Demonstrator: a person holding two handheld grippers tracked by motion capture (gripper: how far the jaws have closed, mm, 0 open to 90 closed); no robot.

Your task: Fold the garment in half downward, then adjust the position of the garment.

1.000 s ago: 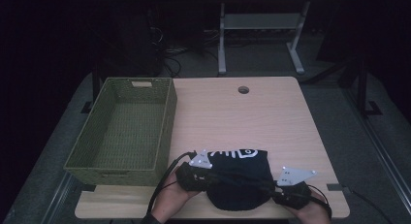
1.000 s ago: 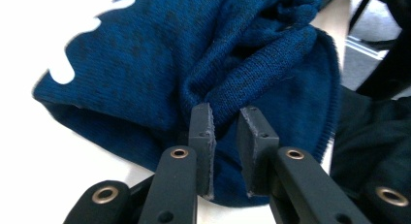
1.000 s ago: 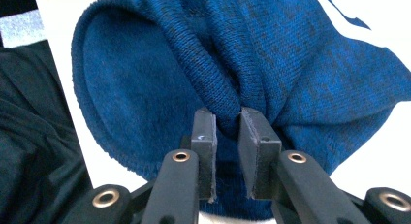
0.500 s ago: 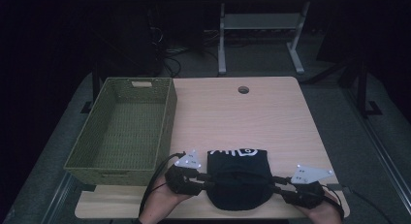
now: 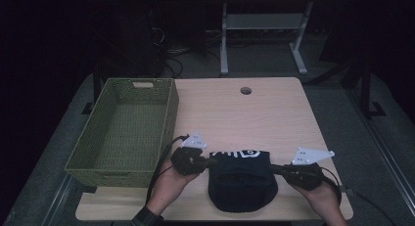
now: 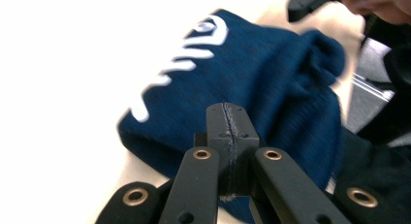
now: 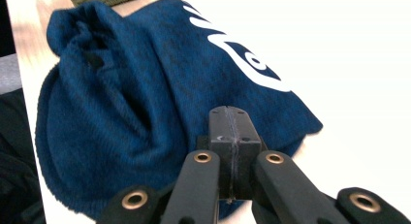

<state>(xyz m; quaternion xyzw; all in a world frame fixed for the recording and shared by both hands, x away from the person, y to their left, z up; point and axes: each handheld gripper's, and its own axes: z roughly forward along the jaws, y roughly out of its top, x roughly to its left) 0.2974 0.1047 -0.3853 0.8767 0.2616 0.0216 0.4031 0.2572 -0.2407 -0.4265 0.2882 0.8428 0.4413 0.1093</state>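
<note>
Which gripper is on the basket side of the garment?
The left gripper, pinching the blue garment's edge beside the green basket; the right gripper pinches the opposite edge.

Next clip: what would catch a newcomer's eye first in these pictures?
A dark blue knit hat with white lettering lies at the near edge of the wooden table, with the left gripper at its left side and the right gripper at its right, each with its jaws pressed together at the hat's edge. To the left stands a green woven basket with nothing in it.
</note>
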